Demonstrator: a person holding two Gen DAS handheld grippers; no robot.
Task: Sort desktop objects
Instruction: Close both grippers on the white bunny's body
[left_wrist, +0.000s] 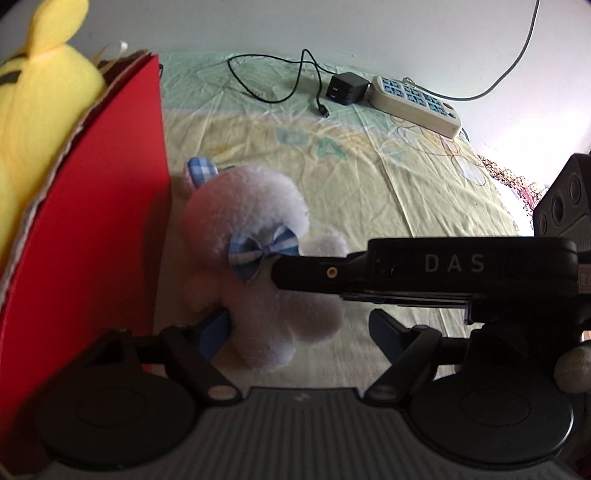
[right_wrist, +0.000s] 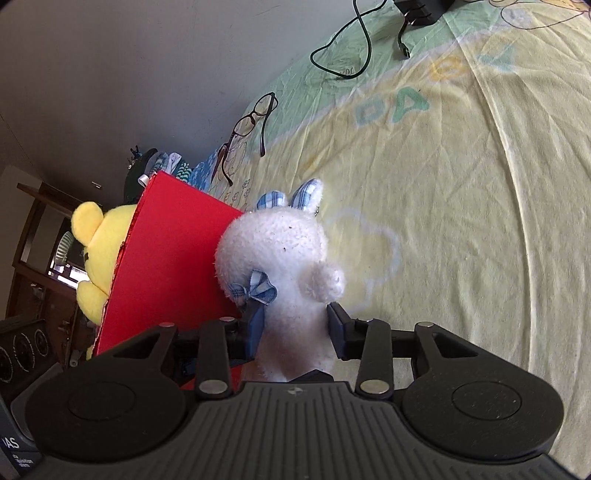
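Note:
A white plush rabbit (right_wrist: 284, 266) with blue checked ears and bow is held in my right gripper (right_wrist: 297, 325), whose jaws are shut on its body, beside a red box (right_wrist: 173, 258). The rabbit also shows in the left wrist view (left_wrist: 258, 258), with the right gripper's black finger (left_wrist: 314, 273) reaching in against it from the right. My left gripper (left_wrist: 299, 332) is open, its fingers on either side of the rabbit's lower body, not squeezing it. A yellow plush toy (left_wrist: 33, 103) sits in the red box (left_wrist: 99, 206); it also shows in the right wrist view (right_wrist: 99, 251).
A yellow-green printed sheet (left_wrist: 369, 184) covers the surface. At the back lie a black charger (left_wrist: 347, 88) with cable and a white power strip (left_wrist: 417, 103). Glasses (right_wrist: 247, 129) lie beyond the box. A wall is behind.

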